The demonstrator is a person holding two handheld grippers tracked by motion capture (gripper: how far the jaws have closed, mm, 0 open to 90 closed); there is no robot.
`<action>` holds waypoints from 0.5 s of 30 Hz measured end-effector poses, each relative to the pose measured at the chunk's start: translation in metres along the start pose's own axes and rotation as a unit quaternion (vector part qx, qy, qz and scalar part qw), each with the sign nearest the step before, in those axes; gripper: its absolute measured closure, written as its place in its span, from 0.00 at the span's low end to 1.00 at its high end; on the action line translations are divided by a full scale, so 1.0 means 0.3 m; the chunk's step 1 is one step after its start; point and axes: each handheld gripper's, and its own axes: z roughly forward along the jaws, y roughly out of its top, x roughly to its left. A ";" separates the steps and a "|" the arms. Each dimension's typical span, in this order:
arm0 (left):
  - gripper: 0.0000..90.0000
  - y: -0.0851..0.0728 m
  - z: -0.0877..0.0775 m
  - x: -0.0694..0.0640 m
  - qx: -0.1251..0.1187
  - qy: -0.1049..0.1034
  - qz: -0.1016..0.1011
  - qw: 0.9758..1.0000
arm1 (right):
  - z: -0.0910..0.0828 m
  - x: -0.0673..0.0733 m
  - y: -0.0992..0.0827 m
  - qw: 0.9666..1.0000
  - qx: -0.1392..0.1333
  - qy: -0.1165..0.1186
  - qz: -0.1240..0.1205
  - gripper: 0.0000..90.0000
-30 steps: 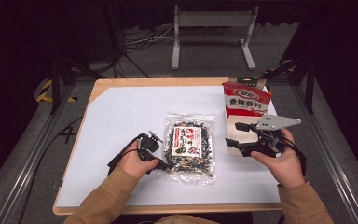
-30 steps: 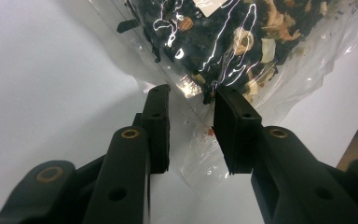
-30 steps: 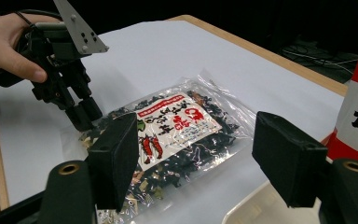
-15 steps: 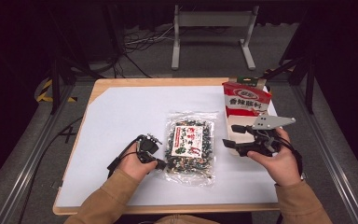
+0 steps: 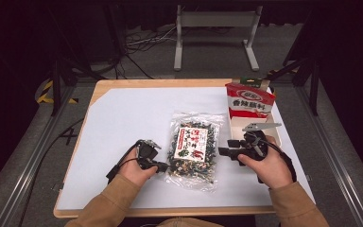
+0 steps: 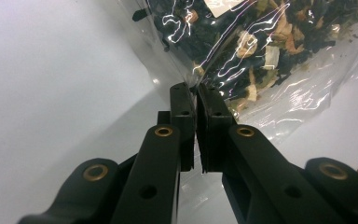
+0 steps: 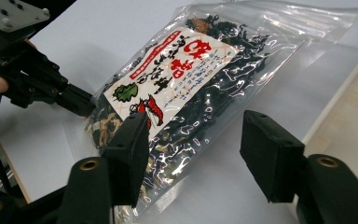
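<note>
Lying flat, clear seaweed bag (image 5: 193, 150), red-white label

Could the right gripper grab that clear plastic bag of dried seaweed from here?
Probably yes: the right gripper is open, facing the clear plastic bag of dried seaweed, with bare white table between them.

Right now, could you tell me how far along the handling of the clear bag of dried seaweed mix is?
Done: the left gripper has pinched shut on the edge of the seaweed bag, which lies flat on the white table.
In hand: the right gripper is open at the bag's other side, its jaws just closing, not yet pressing.
Left: the second grip and any lift. The red pouch in its box is untouched.
</note>
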 end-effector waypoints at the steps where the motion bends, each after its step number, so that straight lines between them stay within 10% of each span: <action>1: 0.96 0.000 0.000 0.001 0.000 -0.001 -0.001 1.000 | 0.008 0.003 -0.001 1.000 0.003 -0.003 0.004 0.45; 15: 0.95 -0.002 -0.001 0.000 -0.002 -0.001 -0.003 1.000 | 0.091 0.041 -0.005 0.998 0.017 -0.063 0.006 0.38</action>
